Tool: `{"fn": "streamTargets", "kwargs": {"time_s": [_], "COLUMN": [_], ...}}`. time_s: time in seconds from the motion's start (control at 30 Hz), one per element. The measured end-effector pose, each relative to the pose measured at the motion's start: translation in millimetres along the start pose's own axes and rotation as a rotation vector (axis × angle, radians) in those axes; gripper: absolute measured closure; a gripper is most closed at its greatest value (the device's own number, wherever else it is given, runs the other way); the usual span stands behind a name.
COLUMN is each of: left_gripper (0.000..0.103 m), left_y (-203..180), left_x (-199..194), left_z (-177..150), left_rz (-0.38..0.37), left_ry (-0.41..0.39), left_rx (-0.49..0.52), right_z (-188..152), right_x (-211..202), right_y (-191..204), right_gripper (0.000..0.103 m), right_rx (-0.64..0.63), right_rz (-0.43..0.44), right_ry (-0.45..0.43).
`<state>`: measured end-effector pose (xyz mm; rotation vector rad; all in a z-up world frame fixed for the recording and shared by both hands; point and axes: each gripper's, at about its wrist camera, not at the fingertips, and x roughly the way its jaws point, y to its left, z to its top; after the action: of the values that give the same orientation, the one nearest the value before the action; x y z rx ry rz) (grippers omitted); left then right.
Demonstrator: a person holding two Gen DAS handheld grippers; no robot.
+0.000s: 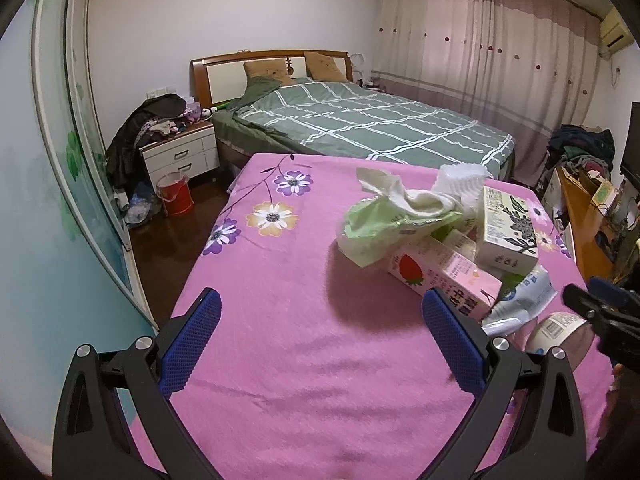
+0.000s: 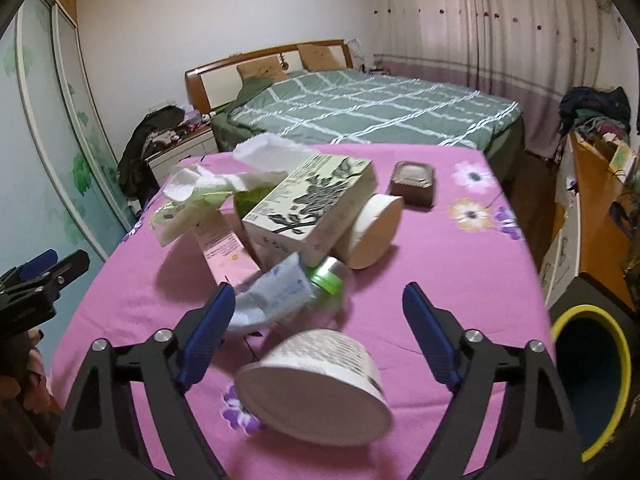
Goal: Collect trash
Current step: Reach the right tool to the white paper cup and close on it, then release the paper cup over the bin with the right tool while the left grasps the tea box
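While unheld: two cups, two cartons.

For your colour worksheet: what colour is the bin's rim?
Yellow; the bin's rim shows best in the right wrist view.

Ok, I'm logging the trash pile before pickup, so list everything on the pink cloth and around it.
paper tubs: 2, white, lying on the cloth, one nearest, one behind the box
leaf-print box: 1, cream, mid pile
strawberry carton: 1, pink, under the pile
wipes pack: 1, green, left of pile
crumpled tissues: white, on top
foil pouch: 1, pale blue, front
brown tray: 1, far side
bin: 1, yellow-rimmed, right
bed: 1, green
left gripper: fingers open
right gripper: fingers open
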<state>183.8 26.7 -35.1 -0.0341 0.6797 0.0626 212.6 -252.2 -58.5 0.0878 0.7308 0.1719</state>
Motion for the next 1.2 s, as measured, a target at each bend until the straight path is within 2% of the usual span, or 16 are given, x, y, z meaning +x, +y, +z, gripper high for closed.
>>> {"fn": "streamTargets", "kwargs": {"time_s": [0.3, 0.4, 0.47, 0.5, 0.87, 1.2], "left_gripper": [0.004, 0.004, 0.004, 0.004, 0.004, 0.004], "left_y": [7.1, 7.8, 8.1, 8.3, 7.7, -6.7], "left_x": [6.6, 10.0, 10.9, 11.0, 4.8, -7.5], "left_z": [-2.0, -4.8, -6.4, -7.5, -11.8, -15.1], "left_rz": [-0.008, -0.019, -0.025, -0.026, -0.03, -0.057], "left_ry": [-0.003, 0.008, 0.011, 0.012, 0.002, -0.01], "left_rx": [0.008, 0.007, 0.007, 0.007, 0.011, 0.038], "right_z": [2.9, 1.8, 1.7, 2.1, 11.0, 24.2], "right_x": [34.7, 38.0, 37.2, 36.2, -1.8, -56.7], "right_y": [19.6, 22.6, 24.6, 25.7, 38.1, 18.6], "right_gripper": [0.04, 0.054, 0.075, 0.081, 0.098, 0.098], "right_rx": [-0.016, -0.016, -0.017, -0.016, -0.012, 0.041], "right_rz": [0.0, -0.003, -0.008, -0.004, 0.088, 0.116], "right_ry": [0.075, 0.083, 0.076, 0.071, -0.028, -0.171]}}
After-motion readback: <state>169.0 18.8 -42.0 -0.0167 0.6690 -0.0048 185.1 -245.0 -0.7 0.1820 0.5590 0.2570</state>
